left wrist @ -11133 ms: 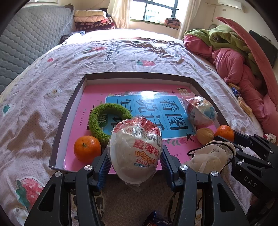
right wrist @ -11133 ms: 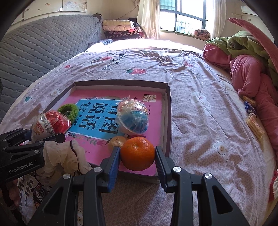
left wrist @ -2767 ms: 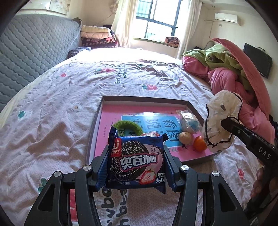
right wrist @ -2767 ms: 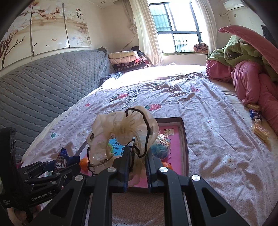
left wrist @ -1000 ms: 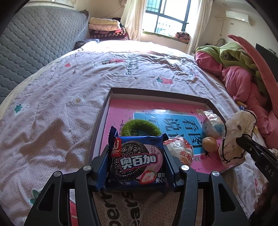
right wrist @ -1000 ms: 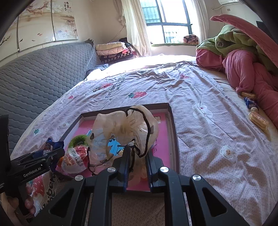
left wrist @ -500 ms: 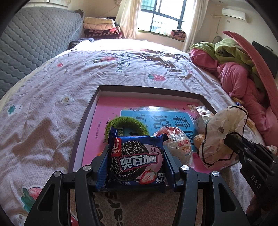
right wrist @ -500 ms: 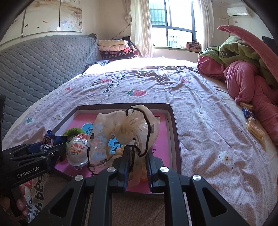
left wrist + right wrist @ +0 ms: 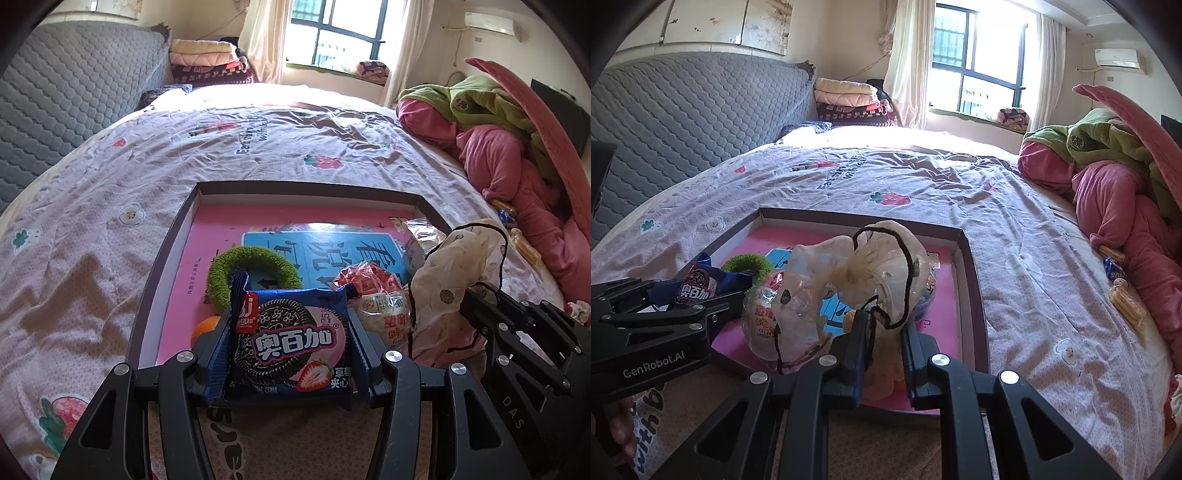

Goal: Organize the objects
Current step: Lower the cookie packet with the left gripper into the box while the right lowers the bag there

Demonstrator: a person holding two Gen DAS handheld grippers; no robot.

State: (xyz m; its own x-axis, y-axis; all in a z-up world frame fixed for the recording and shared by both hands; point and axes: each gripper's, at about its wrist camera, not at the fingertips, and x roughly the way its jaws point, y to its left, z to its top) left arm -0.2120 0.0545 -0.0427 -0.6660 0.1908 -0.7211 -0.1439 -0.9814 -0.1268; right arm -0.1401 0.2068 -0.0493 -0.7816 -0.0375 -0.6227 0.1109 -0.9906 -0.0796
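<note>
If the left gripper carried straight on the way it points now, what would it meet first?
Most likely the orange just past the held cookie packet, near the tray's front edge, with the green ring behind it; depth is unclear.

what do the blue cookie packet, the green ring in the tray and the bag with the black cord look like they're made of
Cookie packet: glossy printed plastic film, judging by its sheen and crimped, crinkled ends; it is clamped in the left tool.
Green ring: fuzzy, matte, probably a plush or chenille fabric; its surface looks tufted.
Bag, pinched in the right tool: thin, translucent cream material, likely sheer fabric or soft plastic; it crumples and light passes through.
</note>
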